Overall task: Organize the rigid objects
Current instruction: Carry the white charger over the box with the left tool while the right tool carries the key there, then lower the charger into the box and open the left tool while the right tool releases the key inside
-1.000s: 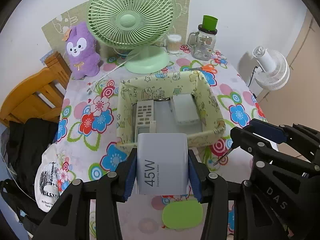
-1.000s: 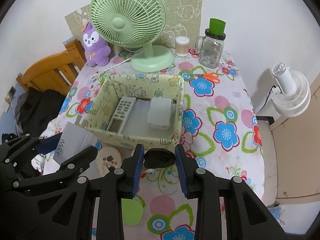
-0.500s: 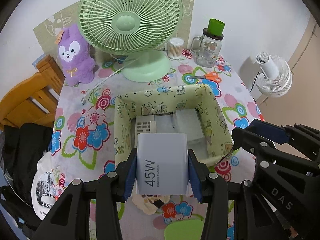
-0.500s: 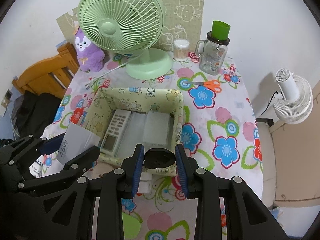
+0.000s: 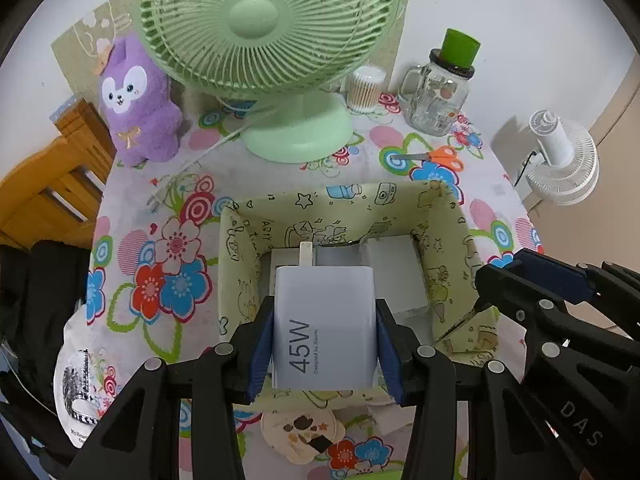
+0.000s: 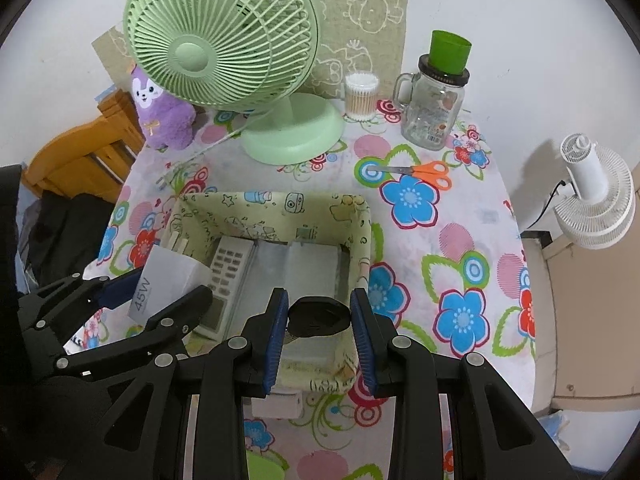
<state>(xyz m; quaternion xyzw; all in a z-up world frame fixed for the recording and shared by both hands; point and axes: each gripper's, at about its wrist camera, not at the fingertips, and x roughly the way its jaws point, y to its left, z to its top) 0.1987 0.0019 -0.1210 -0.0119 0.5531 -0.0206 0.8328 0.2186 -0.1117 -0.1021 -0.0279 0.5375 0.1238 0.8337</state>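
Observation:
My left gripper [image 5: 323, 340] is shut on a white 45W charger [image 5: 325, 324], its prongs pointing away from me, held over the near left part of the pale green fabric basket [image 5: 344, 204]. In the right wrist view my right gripper [image 6: 319, 316] is shut on a small black oval object [image 6: 318, 315] above the basket's [image 6: 272, 202] near right part. A white remote control [image 6: 228, 266] and a white flat box [image 6: 312, 268] lie inside the basket. The left gripper [image 6: 154, 294] with the charger [image 6: 168, 280] shows at the left of that view.
A green desk fan [image 6: 224, 36], a purple plush toy [image 5: 138, 100], a cotton swab jar [image 6: 361, 96], a glass mug jar [image 6: 434, 108] and orange scissors [image 6: 424, 172] stand behind the basket. A wooden chair [image 5: 44, 192] is at left, a white fan [image 6: 596, 208] at right.
Both grippers moved forward and slightly down, from in front of the basket to over its near part. The charger and the black object stay gripped.

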